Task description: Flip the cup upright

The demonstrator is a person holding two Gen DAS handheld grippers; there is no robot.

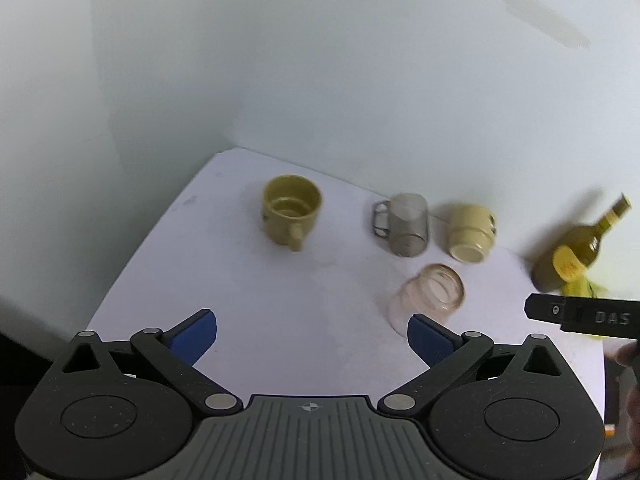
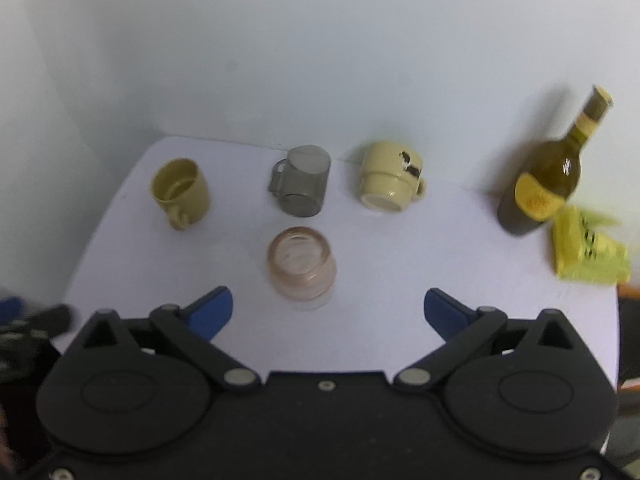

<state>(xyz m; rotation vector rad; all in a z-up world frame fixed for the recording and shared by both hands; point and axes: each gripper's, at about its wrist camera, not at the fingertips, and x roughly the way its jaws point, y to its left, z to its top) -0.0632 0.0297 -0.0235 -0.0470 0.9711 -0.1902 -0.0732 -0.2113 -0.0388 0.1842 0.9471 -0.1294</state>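
Right wrist view looks over a white table [image 2: 400, 280] set against a pale wall, with the right gripper [image 2: 328, 312] low in front, its blue-padded fingers [image 2: 212, 312] spread wide and holding nothing. Far off to its right stands a dark green bottle [image 2: 544, 184] with a yellow label whose print is too blurred to read; a crumpled yellow packet [image 2: 588, 252] with dark marks lies just beside its base. Straight ahead of the claw, close to its tips, the pinkish glass cup [image 2: 302, 266] stands mouth down, base up, with nothing visible inside. Beyond it, a cream mug [image 2: 390, 180] with a dark, unreadable mark and a grey see-through mug [image 2: 302, 186] are both upside down, side by side. Further left, an olive mug [image 2: 180, 192] stands upright, its handle toward the camera; whether it holds anything cannot be told. From the left wrist view, the left gripper [image 1: 312, 336] is likewise wide apart and empty, the glass cup [image 1: 430, 296] just ahead of its right fingertip. At that view's right edge a black part of the other gripper carries the letters "DAS".
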